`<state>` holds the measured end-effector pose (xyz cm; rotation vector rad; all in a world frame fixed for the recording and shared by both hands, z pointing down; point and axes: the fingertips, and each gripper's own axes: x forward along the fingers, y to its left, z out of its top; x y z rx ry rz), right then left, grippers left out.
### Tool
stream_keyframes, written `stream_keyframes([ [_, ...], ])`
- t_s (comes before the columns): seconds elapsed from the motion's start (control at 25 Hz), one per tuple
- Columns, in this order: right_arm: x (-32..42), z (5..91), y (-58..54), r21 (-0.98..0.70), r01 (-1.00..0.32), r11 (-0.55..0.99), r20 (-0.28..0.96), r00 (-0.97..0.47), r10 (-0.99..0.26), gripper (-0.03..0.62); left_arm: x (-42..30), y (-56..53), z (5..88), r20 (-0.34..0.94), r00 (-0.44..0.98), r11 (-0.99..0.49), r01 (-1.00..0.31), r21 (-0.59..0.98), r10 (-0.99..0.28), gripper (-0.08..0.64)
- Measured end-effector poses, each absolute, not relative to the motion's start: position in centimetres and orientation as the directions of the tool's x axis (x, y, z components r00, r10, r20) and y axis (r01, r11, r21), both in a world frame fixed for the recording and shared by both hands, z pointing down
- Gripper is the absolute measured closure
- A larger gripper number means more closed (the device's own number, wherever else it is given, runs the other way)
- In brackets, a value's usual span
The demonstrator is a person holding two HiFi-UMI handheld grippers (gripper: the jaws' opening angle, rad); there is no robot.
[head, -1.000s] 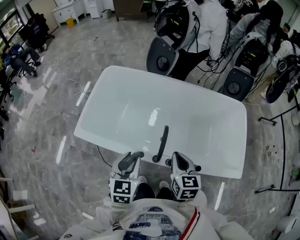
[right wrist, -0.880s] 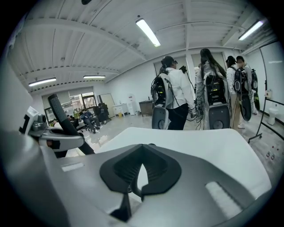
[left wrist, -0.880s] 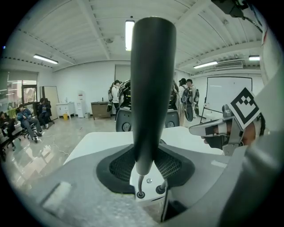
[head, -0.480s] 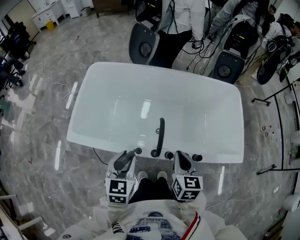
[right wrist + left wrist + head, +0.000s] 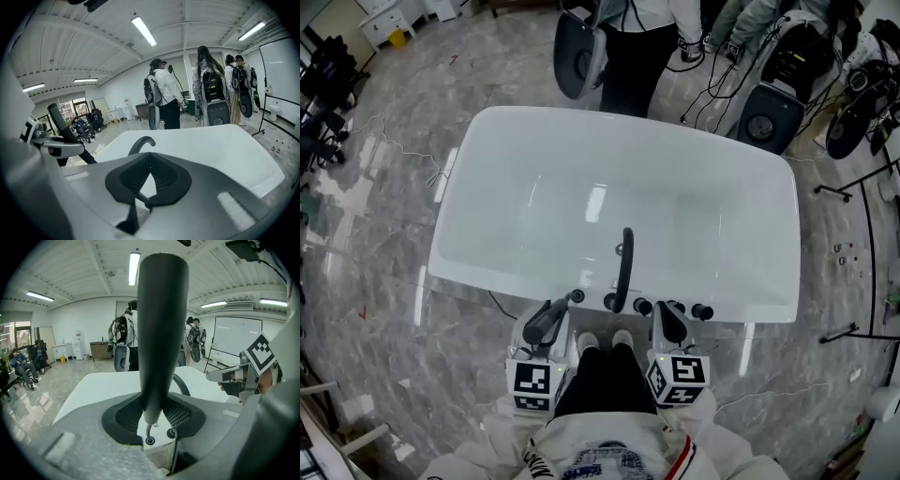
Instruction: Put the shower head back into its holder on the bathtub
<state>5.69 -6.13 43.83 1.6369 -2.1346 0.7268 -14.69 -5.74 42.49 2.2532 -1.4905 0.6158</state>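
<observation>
Left tongs [image 5: 546, 328]: I have them clamped on the shower head's dark handle, which stands upright between the pads.
Shower head [image 5: 563, 307]: held in my left tongs over the bathtub's near rim, at 7 o'clock of the spout, its far end close by the leftmost knob.
Right tongs [image 5: 667, 323]: pads drawn together, nothing in them, at 5 o'clock of the spout.
Bathtub [image 5: 750, 305]: white, at my 12 o'clock.
Spout [image 5: 625, 262]: black, curved, on the near rim among a row of dark knobs [image 5: 701, 311].
People [image 5: 637, 37]: standing beyond the tub's far side.
</observation>
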Motion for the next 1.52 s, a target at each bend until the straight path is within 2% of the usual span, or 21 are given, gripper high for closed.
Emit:
stream_keyframes([
  [0.72, 6.9, 48.6, -6.4, -0.246, -0.946, 0.21, 0.578, -0.317, -0.752, 0.586, -13.3, -4.7, 44.9, 0.564, 0.29, -0.333, -0.942, 0.027, -0.773, 0.42],
  [1.52, 8.5, 54.6, -4.9, -0.23, -0.959, 0.163, 0.593, -0.271, -0.758, 0.586, -12.6, -3.2, 49.3, 0.598, 0.3, -0.326, -0.943, 0.068, -0.743, 0.42],
])
